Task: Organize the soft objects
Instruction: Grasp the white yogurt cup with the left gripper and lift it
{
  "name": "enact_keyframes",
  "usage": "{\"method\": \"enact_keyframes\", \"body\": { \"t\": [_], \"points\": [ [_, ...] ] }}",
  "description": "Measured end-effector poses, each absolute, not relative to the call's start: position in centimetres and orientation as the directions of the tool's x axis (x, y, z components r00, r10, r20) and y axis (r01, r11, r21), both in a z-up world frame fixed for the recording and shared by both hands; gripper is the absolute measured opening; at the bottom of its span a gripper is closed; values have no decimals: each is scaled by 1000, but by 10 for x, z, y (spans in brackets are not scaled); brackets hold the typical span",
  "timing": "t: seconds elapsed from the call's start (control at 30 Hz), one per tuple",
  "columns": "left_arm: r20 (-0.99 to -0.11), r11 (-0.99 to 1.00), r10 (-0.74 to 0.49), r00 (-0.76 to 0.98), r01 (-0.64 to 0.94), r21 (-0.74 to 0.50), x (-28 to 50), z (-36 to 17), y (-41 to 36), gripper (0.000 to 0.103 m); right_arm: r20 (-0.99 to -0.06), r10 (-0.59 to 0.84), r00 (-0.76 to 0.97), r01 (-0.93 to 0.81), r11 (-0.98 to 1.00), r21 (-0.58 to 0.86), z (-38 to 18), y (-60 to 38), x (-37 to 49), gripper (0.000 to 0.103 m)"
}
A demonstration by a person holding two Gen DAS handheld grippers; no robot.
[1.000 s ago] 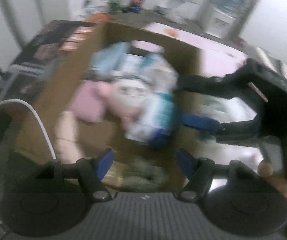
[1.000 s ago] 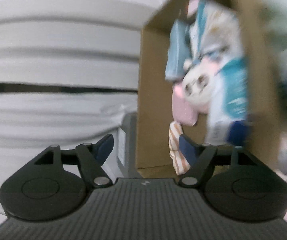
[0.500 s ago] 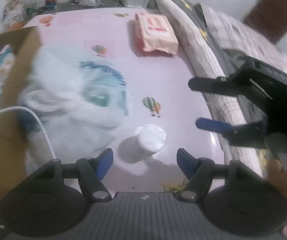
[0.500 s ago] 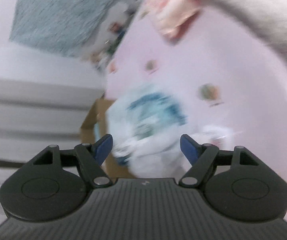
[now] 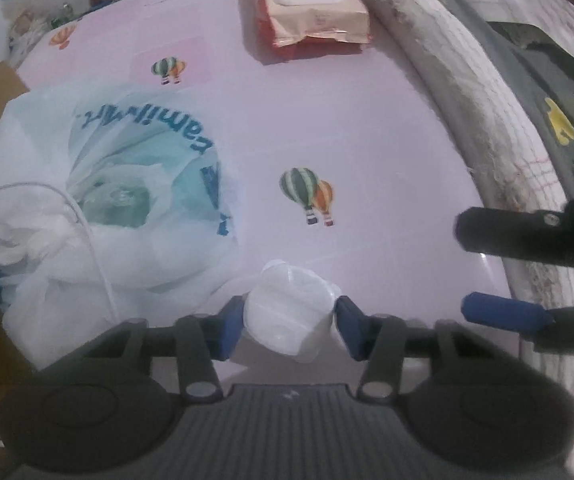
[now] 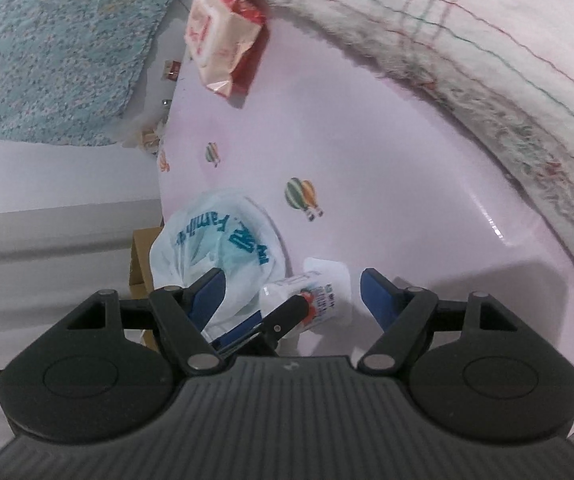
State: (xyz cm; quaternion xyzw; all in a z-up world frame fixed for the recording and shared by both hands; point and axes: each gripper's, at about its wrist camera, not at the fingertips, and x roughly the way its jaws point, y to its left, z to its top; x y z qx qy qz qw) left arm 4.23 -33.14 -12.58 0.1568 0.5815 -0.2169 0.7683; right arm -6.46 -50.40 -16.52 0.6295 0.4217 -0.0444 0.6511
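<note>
The base of the small white tissue pack [image 5: 290, 317] is hidden behind the left gripper [image 5: 289, 322], whose blue pads sit at the pack's two sides; its jaws are closing on the pack, and whether the pads already press it is hard to tell. In the right wrist view the pack's printed side shows, too small to read, with one left finger crossing in front of it. The right gripper [image 6: 291, 294] hangs unclenched with nothing between its pads; in the left view only its two fingers show, cut off at the right edge. The pack stands at the near edge of a glossy pink sheet [image 5: 327, 120] printed with hot-air balloons. Just left of it lies one white plastic bag [image 5: 119, 200] with blue lettering, contents unclear, a thin white cable [image 5: 87, 232] trailing across it. One orange-and-white wet wipes pack [image 5: 311, 4] lies well apart at the far end. A fuzzy grey-white blanket [image 5: 483, 96] borders the sheet on the right. A cardboard box [image 6: 140, 256] is mostly hidden behind the bag. A blue patterned cloth [image 6: 67, 52] hangs on the pale wall.
</note>
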Motion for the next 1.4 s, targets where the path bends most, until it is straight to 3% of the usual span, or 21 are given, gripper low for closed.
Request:
{"method": "enact_keyframes", "body": {
  "t": [0.1,0.23,0.37,0.67,0.73,0.93,1.13,1.3,1.4],
  "points": [
    [-962,855,-170,216,517,-35,42,-123,-331,50,-603,483,635,595,193,780,-169,-509,-65,75],
    [-938,866,-319,137,445,-229,41,-117,-312,49,-599,502,624,593,195,782,-173,-512,-62,75],
    [-890,870,-454,50,240,-430,38,-135,-281,50,-595,527,607,590,204,781,-177,-512,-55,75],
    [-791,788,-603,110,-72,-611,35,-164,-223,52,-592,571,569,561,257,787,-178,-500,-37,74],
    [-789,782,-603,122,-105,-614,35,-166,-212,57,-595,578,558,562,265,784,-179,-495,-34,73],
    [-809,781,-568,152,-212,-588,35,-176,-189,59,-625,586,515,577,302,759,-184,-480,-27,66],
    [-862,844,-476,177,-184,-504,34,-166,-182,59,-635,594,494,588,309,747,-192,-468,-22,60],
    [-893,922,-381,239,29,-386,33,-128,-199,60,-632,594,498,604,285,744,-194,-465,-22,61],
    [-911,931,-325,253,253,-262,26,-112,-229,69,-630,587,509,610,270,745,-194,-467,-22,62]
  ]
}}
